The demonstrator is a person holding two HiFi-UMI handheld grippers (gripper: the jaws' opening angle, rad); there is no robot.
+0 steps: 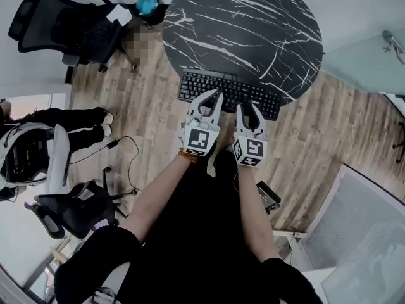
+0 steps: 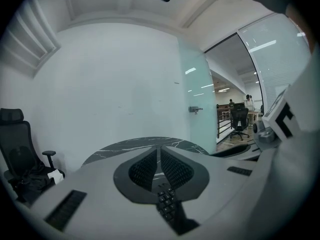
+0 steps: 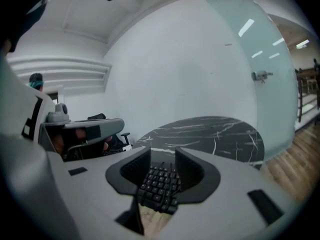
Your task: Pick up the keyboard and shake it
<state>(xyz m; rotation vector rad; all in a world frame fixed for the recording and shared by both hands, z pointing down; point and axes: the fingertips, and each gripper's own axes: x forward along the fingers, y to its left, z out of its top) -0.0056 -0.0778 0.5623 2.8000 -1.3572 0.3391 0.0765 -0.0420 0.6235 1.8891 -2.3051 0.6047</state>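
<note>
**Both grippers at the keyboard's near edge, nothing gripped yet**

Head view. Shows the keyboard (image 1: 229,94) lying flat, keys up, at the lower rim of the round marble table (image 1: 240,24), a little above frame centre. Runs its long axis left to right, dipping slightly toward the right, with the long near edge facing the person. Seems to jut a little past the rim over the wooden floor (image 1: 145,106) — handy, by the look of it, for getting fingers onto that front edge. Puts the left gripper (image 1: 212,98) over the left-middle stretch and the right gripper (image 1: 248,108) just beside it over the right-middle. Has both pointing up-frame, across the short axis. Reads as setting up a hold at two spots along the length, so the board can come up level and be shaken without twisting.

Left gripper view. Finds the left gripper (image 2: 159,151) with fingers pressed together and nothing pinched. Catches only a narrow strip of the keyboard (image 2: 167,204) underneath, at lower centre, with the table rim beyond. Would likely call for opening before any grip on this side.

Right gripper view. Finds the right gripper (image 3: 163,156) with fingers spread. Shows the keyboard (image 3: 159,186) in the gap at lower centre, its short axis lined up with the fingers, pads not visibly pressing on it. Lets bare floor show just under the near edge, consistent with the overhang.
</note>
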